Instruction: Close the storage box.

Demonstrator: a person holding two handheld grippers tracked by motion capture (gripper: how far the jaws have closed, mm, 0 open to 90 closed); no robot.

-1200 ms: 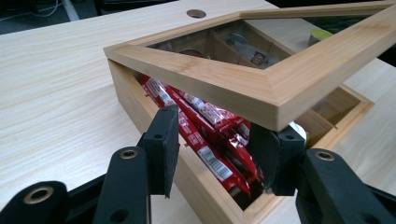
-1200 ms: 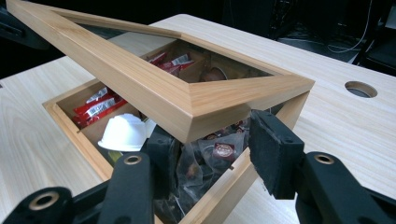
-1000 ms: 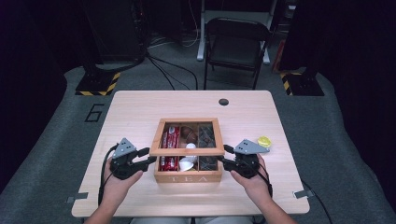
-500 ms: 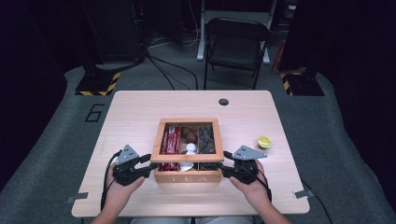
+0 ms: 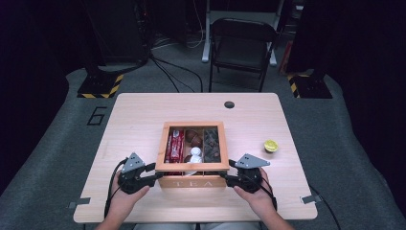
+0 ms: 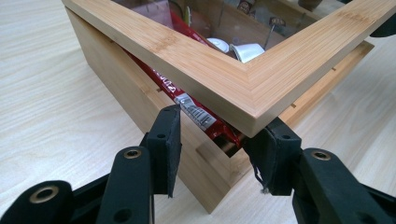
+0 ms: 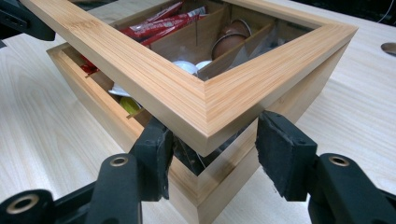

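The wooden tea box (image 5: 193, 181) sits on the counter (image 5: 143, 115) between the two grippers, its framed lid (image 6: 219, 70) not fully down: a gap shows at both near corners, with a red packet (image 6: 196, 109) poking out beneath. The left gripper (image 5: 152, 173) has its jaws straddling the near left corner, one pad touching the box wall. The right gripper (image 5: 229, 173) has just been opening; its jaws stand clear either side of the other corner. I'd say seating the lid is what remains. One box, one lid, two grippers, one yellow cup (image 5: 271, 145) well off right.
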